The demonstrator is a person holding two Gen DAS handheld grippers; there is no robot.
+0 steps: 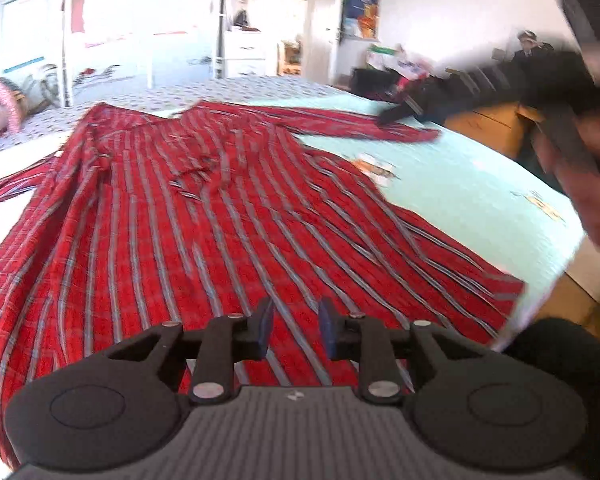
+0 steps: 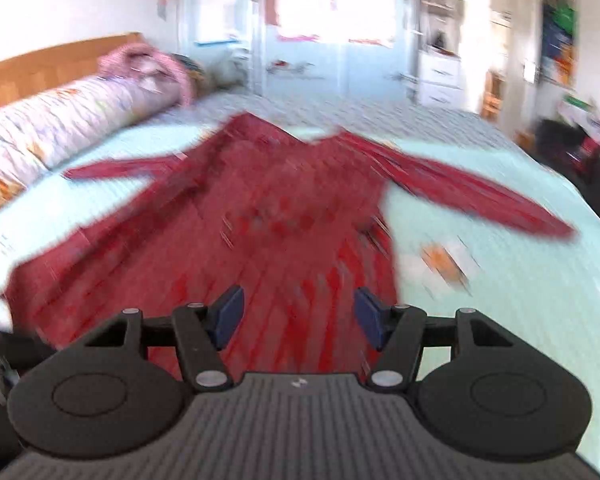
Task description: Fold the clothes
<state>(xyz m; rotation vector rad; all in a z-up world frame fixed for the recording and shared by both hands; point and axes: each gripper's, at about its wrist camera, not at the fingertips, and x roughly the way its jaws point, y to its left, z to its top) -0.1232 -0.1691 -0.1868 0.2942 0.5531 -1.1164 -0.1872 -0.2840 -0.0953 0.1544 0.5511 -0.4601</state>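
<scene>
We see the red striped shirt (image 1: pixel 204 208) lying spread flat on the bed (image 1: pixel 472 196), collar toward twelve o'clock, one sleeve (image 2: pixel 480 192) reaching to two o'clock and the other to nine. Our left tongs (image 1: pixel 296 330) hover over its hem, released with a narrow gap and nothing between. Our right tongs (image 2: pixel 298 318) gape wider, likewise empty.

The shirt (image 1: pixel 204 208) is red with thin grey-blue stripes. The bed cover (image 2: pixel 520 280) is pale mint green with small orange pictures. The long pillow (image 2: pixel 60 128) is white with orange flowers. The headboard (image 2: pixel 40 68) is orange-brown wood. Each claw is black with blue pads (image 2: pixel 228 316).
</scene>
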